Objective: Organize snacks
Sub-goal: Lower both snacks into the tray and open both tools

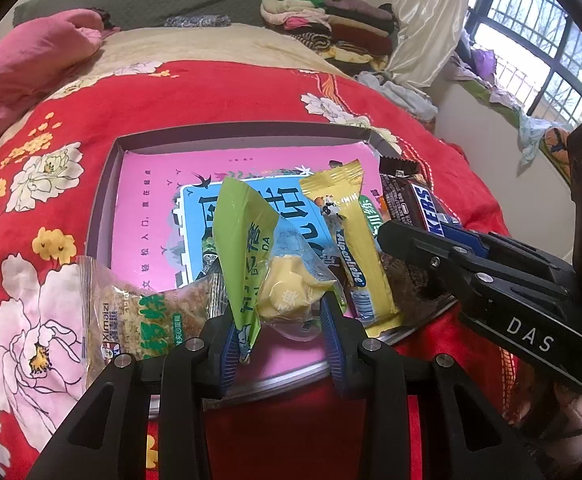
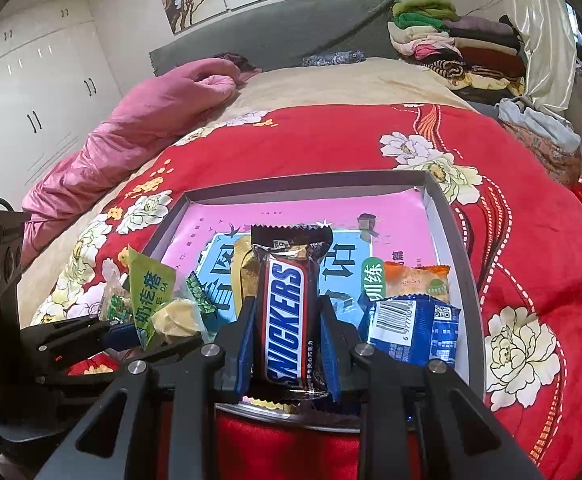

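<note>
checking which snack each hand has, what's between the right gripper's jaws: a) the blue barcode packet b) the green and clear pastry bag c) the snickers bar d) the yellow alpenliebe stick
c: in the right wrist view the Snickers bar stands between the jaws of the right gripper, with the blue pads against both of its sides, while the blue barcode packet lies beside it in the tray.

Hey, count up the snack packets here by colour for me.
Brown Snickers bar: 1
Yellow Alpenliebe packet: 1
Green packet: 1
Clear Ximaizi packet: 1
Blue packet: 1
Orange packet: 1
Total: 6
</note>
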The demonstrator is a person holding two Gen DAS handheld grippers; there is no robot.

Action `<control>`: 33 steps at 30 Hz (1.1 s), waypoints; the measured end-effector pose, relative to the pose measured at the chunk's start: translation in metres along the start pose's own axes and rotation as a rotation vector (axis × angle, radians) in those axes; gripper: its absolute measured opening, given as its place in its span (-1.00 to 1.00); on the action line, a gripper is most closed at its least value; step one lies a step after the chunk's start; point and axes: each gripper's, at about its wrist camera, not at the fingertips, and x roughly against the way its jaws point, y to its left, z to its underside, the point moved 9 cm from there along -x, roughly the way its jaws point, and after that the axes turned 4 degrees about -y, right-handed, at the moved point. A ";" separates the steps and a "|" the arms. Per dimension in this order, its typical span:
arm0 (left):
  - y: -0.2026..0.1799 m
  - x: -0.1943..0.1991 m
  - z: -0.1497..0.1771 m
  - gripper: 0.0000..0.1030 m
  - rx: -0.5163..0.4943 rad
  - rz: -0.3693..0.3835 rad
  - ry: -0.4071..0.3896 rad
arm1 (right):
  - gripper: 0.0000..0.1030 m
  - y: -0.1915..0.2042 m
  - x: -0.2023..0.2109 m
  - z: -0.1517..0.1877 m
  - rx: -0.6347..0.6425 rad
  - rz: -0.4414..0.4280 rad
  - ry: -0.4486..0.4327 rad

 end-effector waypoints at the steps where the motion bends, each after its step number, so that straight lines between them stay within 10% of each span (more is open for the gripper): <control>1: 0.000 -0.001 0.000 -0.26 0.000 0.001 0.001 | -0.43 0.000 -0.001 -0.001 -0.003 0.001 0.000; 33: -0.004 0.002 -0.002 -0.10 -0.002 0.023 -0.010 | -0.34 -0.002 0.027 -0.017 -0.034 -0.003 -0.071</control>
